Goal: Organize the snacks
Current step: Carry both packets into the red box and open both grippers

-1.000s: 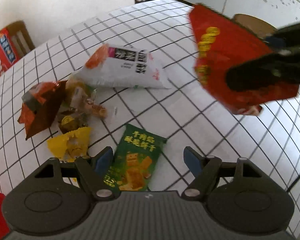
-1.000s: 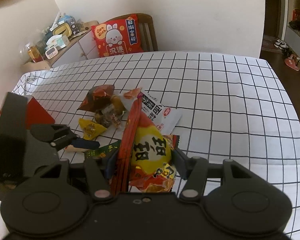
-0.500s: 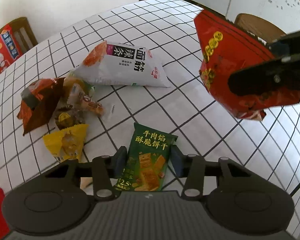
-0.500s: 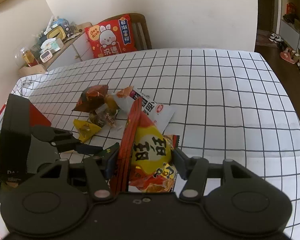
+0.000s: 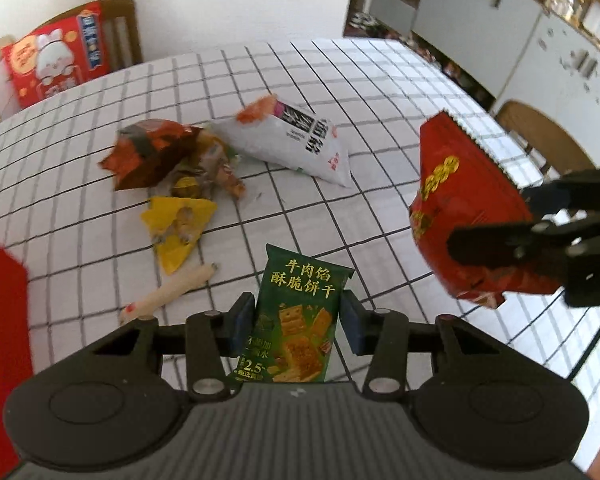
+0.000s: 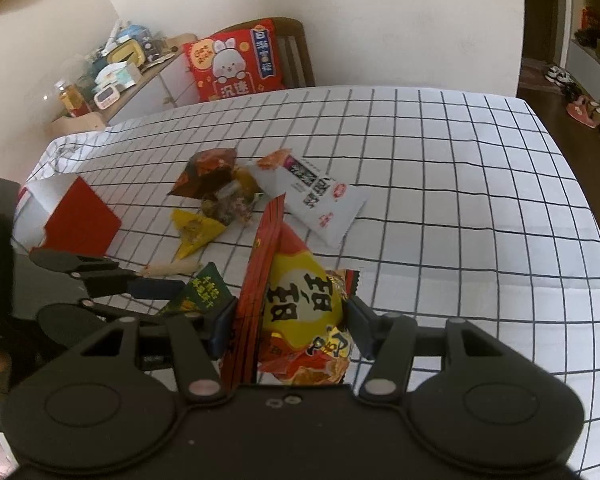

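Left gripper (image 5: 298, 326): jaws narrowed onto green biscuit packet (image 5: 298, 316), gripped by its sides, clear of the table (image 5: 380, 92).
Right gripper (image 6: 290, 330): half-open span clamped on red-and-yellow bag (image 6: 300, 312).
Risk: slick packet might slip; bulky bag could sag loose.
Red box (image 6: 80, 222): beyond left gripper.
Loose pile (image 6: 224, 196): past box, mid-table.

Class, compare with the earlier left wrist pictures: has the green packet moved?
Yes. The green packet lay flat on the checked cloth; now it is lifted off it, between the left gripper fingers.
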The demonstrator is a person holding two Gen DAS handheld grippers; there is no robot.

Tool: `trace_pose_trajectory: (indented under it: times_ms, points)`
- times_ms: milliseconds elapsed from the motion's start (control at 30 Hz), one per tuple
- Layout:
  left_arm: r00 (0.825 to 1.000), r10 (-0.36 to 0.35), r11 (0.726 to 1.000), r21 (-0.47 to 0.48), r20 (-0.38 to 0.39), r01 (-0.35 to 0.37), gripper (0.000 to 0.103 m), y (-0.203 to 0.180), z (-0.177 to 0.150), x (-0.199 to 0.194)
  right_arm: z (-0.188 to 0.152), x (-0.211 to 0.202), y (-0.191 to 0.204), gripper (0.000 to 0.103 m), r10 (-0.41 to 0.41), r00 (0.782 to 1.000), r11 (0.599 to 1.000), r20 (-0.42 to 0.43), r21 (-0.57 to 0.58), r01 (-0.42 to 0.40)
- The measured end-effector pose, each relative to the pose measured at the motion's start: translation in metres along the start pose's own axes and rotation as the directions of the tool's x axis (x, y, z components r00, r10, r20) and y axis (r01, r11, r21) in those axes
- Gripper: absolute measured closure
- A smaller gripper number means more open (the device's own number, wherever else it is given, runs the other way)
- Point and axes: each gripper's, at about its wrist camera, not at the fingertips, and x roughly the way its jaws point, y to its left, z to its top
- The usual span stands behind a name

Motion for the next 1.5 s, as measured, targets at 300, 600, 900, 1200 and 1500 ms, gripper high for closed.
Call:
trace_pose_trajectory:
  times_ms: [300,600,900,1200,1500]
  points:
    - [0.995,0.061,0.989,-0.143,0.077,-0.049,0.058,0.024,-0.014,-0.067,0.003,-0.021,0.043,0.046,0.048,0.999,0.995,0.021,-0.091,-0.046]
    - [0.982,0.140,0.963,-0.247,0.125,-0.105,0.058,0.063,-0.032,-0.125,0.014,-0.032,0.105,0.046,0.114,0.992,0.976,0.049,-0.190,-0.102]
    - [0.963,0.214,0.928,-0.341,0.161,-0.149,0.058,0.118,-0.052,-0.174,0.029,-0.027,0.181,0.046,0.172,0.983,0.950,0.063,-0.275,-0.149]
    - [0.935,0.306,0.889,-0.406,0.180,-0.213,0.058,0.185,-0.070,-0.209,0.042,-0.010,0.258,0.046,0.221,0.972,0.923,0.078,-0.339,-0.182]
    - [0.915,0.377,0.853,-0.439,0.145,-0.282,0.058,0.250,-0.082,-0.216,0.054,0.023,0.321,0.046,0.242,0.968,0.906,0.073,-0.373,-0.198]
